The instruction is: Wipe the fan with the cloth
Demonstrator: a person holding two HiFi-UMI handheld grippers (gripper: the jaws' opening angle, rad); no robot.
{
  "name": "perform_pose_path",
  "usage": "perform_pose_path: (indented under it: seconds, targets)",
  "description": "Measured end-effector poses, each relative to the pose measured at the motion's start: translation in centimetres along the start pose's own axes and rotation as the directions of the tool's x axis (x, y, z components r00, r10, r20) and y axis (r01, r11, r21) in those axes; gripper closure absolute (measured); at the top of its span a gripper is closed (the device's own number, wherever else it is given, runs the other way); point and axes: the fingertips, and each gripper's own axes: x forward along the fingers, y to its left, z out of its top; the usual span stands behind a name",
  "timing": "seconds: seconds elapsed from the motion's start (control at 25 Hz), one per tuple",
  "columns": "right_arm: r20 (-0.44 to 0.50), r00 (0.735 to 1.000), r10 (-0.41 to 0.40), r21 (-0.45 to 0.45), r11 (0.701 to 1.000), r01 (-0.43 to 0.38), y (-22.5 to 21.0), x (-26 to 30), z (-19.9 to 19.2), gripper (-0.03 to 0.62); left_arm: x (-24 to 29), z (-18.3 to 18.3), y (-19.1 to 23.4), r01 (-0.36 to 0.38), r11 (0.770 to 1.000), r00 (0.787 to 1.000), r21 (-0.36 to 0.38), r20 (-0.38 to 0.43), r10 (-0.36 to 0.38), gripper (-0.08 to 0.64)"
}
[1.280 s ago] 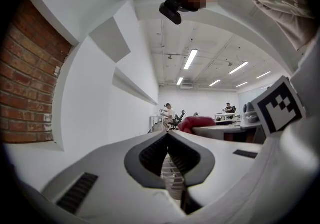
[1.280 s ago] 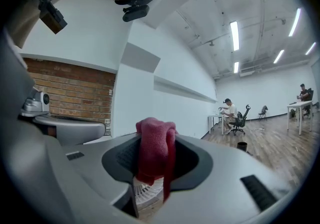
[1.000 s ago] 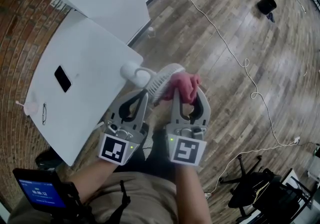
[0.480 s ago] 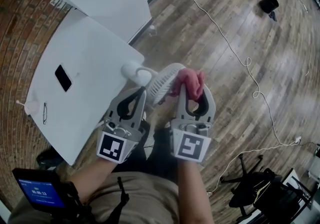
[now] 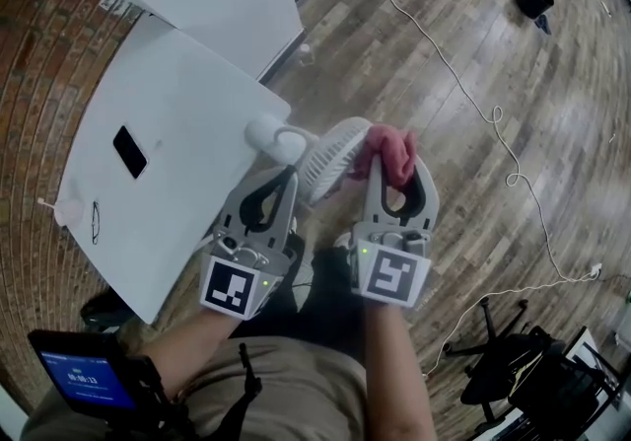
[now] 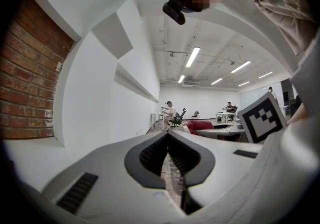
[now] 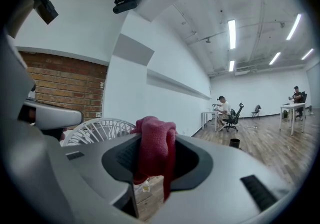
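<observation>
Wiping looks mid-course: right gripper (image 5: 395,166) clamps the pink cloth (image 5: 392,149) against the white fan (image 5: 332,159) beside the table (image 5: 168,123) corner. Left gripper (image 5: 287,173), jaws together, perhaps steadies it. Most grille likely remains.

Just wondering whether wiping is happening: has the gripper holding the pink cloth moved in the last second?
Yes, slightly: in the head view the right gripper and its cloth have shifted rightward, farther from the white table.
</observation>
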Motion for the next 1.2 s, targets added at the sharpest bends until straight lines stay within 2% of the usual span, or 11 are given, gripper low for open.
perform_pose_path:
  seconds: [0.36, 0.8, 1.2]
  targets:
    - [-0.022, 0.998, -0.066, 0.003, 0.998, 0.066, -1.2, 0.2, -1.2, 0.425, -0.1, -0.3, -0.1, 0.004, 1.0, 1.0, -0.013, -0.018, -0.004, 0.558]
    - [-0.084, 0.995, -0.058, 0.011, 0.998, 0.059, -0.9, 0.0, -3.7, 0.425, -0.6, -1.0, -0.3, 0.018, 1.0, 0.999, -0.023, -0.04, -0.019, 0.558]
    - [-0.127, 0.986, -0.105, 0.061, 0.992, 0.114, -1.2, -0.3, -6.0, 0.425, -0.8, -1.3, -0.3, 0.026, 0.999, 0.998, -0.035, -0.049, -0.028, 0.558]
